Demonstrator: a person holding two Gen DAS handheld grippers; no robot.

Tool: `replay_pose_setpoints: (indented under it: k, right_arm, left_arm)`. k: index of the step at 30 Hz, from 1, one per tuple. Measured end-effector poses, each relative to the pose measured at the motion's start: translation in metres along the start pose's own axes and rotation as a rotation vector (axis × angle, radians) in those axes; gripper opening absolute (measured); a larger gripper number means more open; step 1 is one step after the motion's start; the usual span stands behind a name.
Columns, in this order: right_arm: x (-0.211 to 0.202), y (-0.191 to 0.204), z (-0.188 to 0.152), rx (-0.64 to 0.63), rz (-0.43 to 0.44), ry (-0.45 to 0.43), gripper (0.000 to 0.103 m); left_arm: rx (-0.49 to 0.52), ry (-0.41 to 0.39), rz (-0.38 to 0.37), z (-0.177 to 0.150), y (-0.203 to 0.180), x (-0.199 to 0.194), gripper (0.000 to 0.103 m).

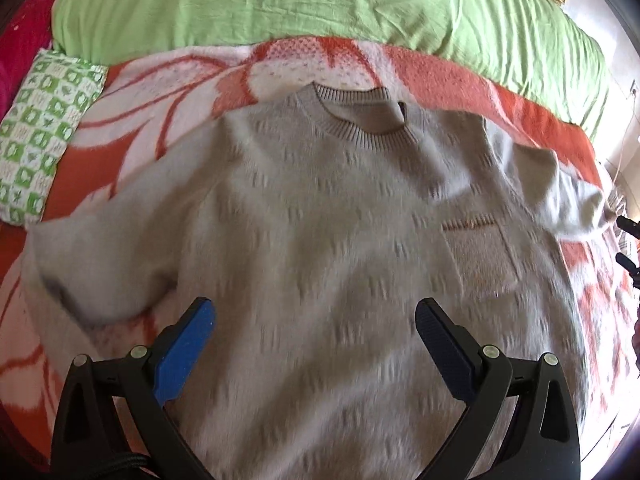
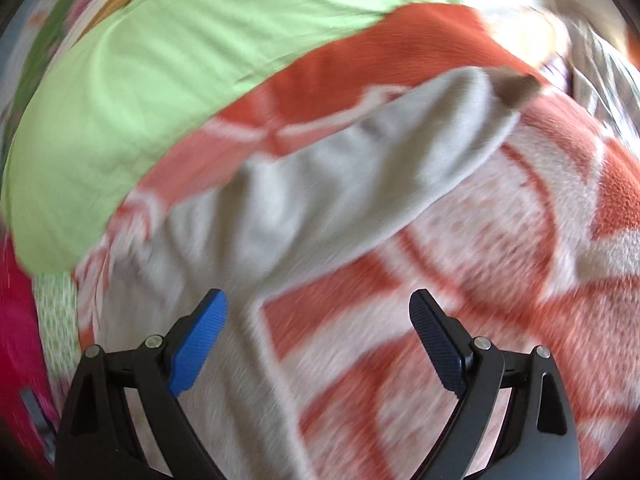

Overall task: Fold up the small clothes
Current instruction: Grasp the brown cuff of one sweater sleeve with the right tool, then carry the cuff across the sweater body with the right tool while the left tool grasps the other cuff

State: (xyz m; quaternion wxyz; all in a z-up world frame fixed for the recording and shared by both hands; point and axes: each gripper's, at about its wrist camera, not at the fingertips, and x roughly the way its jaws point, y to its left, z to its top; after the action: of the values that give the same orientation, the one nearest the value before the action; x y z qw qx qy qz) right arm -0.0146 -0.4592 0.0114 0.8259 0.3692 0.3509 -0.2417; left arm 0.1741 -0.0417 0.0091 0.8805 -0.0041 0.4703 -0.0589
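Both the left gripper (image 1: 314,312) and the right gripper (image 2: 318,304) are hanging spread wide, grasping nothing. The grey sweater (image 1: 320,220) is lying flat on the orange blanket (image 1: 452,76), its right sleeve (image 2: 360,168) blurring, its near hem cut off.

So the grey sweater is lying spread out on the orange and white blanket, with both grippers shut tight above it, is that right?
Not quite. The grey sweater does lie spread on the orange and white blanket, but the left gripper and the right gripper are open and hold nothing, as each wrist view shows.
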Motion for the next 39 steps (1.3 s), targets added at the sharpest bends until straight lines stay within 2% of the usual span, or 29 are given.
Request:
replay_pose_setpoints:
  k: [3, 6, 8, 12, 15, 16, 17, 18, 22, 23, 26, 29, 32, 35, 39]
  right_arm:
    - [0.008, -0.037, 0.036, 0.106, -0.028, -0.058, 0.092]
    - [0.015, -0.067, 0.068, 0.147, -0.109, -0.144, 0.091]
    - [0.026, -0.089, 0.089, 0.187, -0.117, -0.174, 0.085]
    - [0.042, -0.123, 0.117, 0.232, -0.200, -0.203, 0.069]
    - [0.054, -0.144, 0.126, 0.281, -0.176, -0.214, 0.049]
    - [0.059, -0.147, 0.128, 0.296, -0.169, -0.213, 0.030]
    - [0.058, -0.150, 0.130, 0.311, -0.152, -0.209, 0.007]
    - [0.054, -0.149, 0.130, 0.315, -0.124, -0.221, 0.007]
    - [0.021, -0.098, 0.122, 0.190, 0.035, -0.305, 0.007]
    - [0.009, -0.071, 0.115, 0.138, 0.124, -0.314, 0.007]
    - [-0.008, -0.002, 0.093, 0.019, 0.314, -0.289, 0.007]
    - [-0.001, 0.072, 0.058, -0.078, 0.494, -0.188, 0.007]
    - [0.021, 0.150, 0.013, -0.201, 0.605, -0.050, 0.007]
    - [0.053, 0.211, -0.032, -0.266, 0.681, 0.094, 0.007]
    - [0.097, 0.273, -0.084, -0.332, 0.715, 0.252, 0.007]
  left_arm:
    - [-0.013, 0.011, -0.002, 0.015, -0.003, 0.014, 0.100]
    - [-0.028, 0.030, -0.004, 0.027, -0.007, 0.034, 0.100]
    - [-0.032, 0.043, -0.004, 0.032, -0.011, 0.046, 0.100]
    - [-0.033, 0.076, -0.008, 0.041, -0.020, 0.069, 0.100]
    - [-0.024, 0.100, -0.003, 0.042, -0.023, 0.086, 0.100]
    - [-0.020, 0.110, -0.001, 0.042, -0.024, 0.092, 0.099]
    - [-0.016, 0.119, 0.002, 0.042, -0.025, 0.096, 0.098]
    - [-0.015, 0.132, 0.006, 0.041, -0.023, 0.102, 0.098]
    - [-0.029, 0.169, 0.017, 0.036, -0.014, 0.114, 0.092]
    - [-0.034, 0.170, 0.011, 0.034, -0.010, 0.113, 0.090]
    - [-0.042, 0.165, -0.004, 0.030, -0.002, 0.106, 0.087]
    - [-0.065, 0.172, -0.041, 0.020, 0.010, 0.089, 0.087]
    - [-0.085, 0.163, -0.052, 0.011, 0.021, 0.069, 0.085]
    - [-0.110, 0.146, -0.067, 0.002, 0.036, 0.048, 0.083]
    - [-0.140, 0.136, -0.082, -0.010, 0.049, 0.032, 0.083]
